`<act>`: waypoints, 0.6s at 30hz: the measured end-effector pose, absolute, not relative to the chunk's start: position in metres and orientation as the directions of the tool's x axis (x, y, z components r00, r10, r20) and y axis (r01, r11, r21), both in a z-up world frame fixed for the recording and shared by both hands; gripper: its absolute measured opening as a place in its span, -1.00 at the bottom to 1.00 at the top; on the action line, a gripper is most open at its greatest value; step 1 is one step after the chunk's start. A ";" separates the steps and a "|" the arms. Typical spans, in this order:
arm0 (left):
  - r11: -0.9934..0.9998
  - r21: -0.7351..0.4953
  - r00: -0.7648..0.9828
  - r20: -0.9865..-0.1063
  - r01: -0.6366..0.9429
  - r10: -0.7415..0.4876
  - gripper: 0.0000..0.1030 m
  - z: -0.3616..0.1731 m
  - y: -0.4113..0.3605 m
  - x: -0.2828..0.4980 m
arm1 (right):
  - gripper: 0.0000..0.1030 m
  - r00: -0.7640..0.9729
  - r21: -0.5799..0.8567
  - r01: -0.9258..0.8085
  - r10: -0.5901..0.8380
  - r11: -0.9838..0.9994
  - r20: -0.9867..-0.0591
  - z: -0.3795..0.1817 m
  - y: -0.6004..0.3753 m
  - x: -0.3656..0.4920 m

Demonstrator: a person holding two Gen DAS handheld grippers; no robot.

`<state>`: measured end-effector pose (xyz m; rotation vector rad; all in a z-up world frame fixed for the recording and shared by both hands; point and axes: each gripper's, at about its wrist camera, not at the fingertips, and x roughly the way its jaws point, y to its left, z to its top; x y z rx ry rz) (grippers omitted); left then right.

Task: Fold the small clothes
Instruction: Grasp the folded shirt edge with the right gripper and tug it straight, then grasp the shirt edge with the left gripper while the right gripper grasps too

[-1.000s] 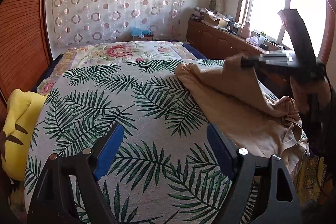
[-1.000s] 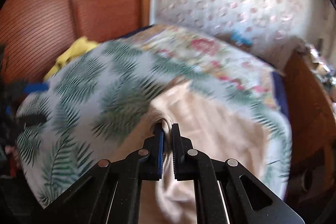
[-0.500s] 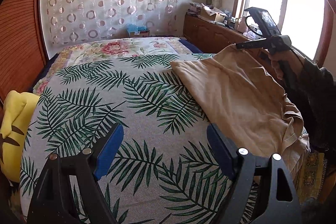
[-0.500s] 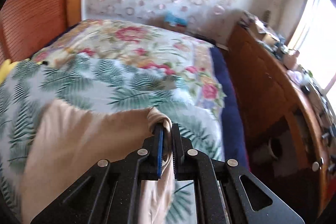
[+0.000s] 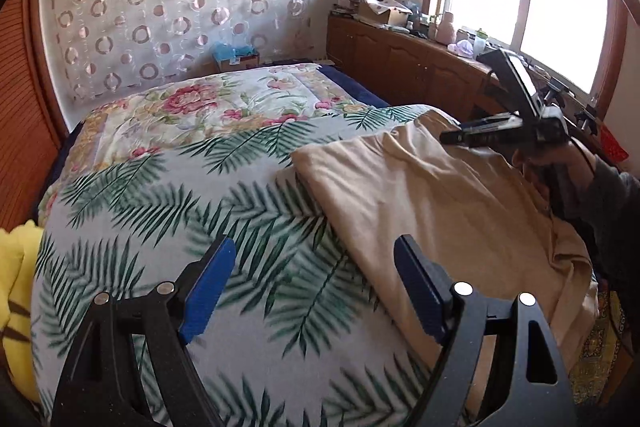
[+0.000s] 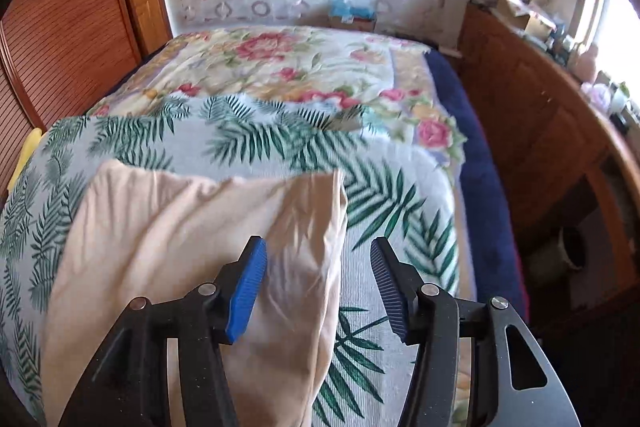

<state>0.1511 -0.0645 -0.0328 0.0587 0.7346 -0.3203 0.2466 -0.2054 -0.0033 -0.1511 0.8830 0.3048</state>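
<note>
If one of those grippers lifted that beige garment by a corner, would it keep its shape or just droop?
Most likely droop: the beige garment lies in soft wrinkles and follows the curve of the leaf-print bedspread, so it looks thin and floppy. Its near end already sags over the bed's edge in the left view. It is probably light, and a push would likely bunch it rather than slide it flat.

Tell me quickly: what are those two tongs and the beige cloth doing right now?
Left tongs open, empty, over the palm-print cover. Right tongs just opened, nothing pinched. Beige garment lies released on the bed. Nothing in the way.
</note>
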 end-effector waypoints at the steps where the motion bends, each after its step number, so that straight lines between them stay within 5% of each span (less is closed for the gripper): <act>1: 0.950 -0.054 0.694 -0.671 0.306 -0.262 0.60 -0.033 -0.067 0.158 | 0.09 0.585 0.007 -0.327 0.208 0.945 -0.784 -0.007 -0.206 0.250; 14: 0.957 -0.036 0.645 -0.732 0.287 -0.221 0.39 -0.072 -0.091 0.250 | 0.08 0.602 0.014 -0.408 0.280 0.913 -0.748 -0.025 -0.202 0.261; 18: 0.952 -0.109 0.590 -0.763 0.286 -0.265 0.11 -0.081 -0.093 0.267 | -0.51 0.580 0.044 -0.455 0.333 0.890 -0.743 -0.025 -0.202 0.256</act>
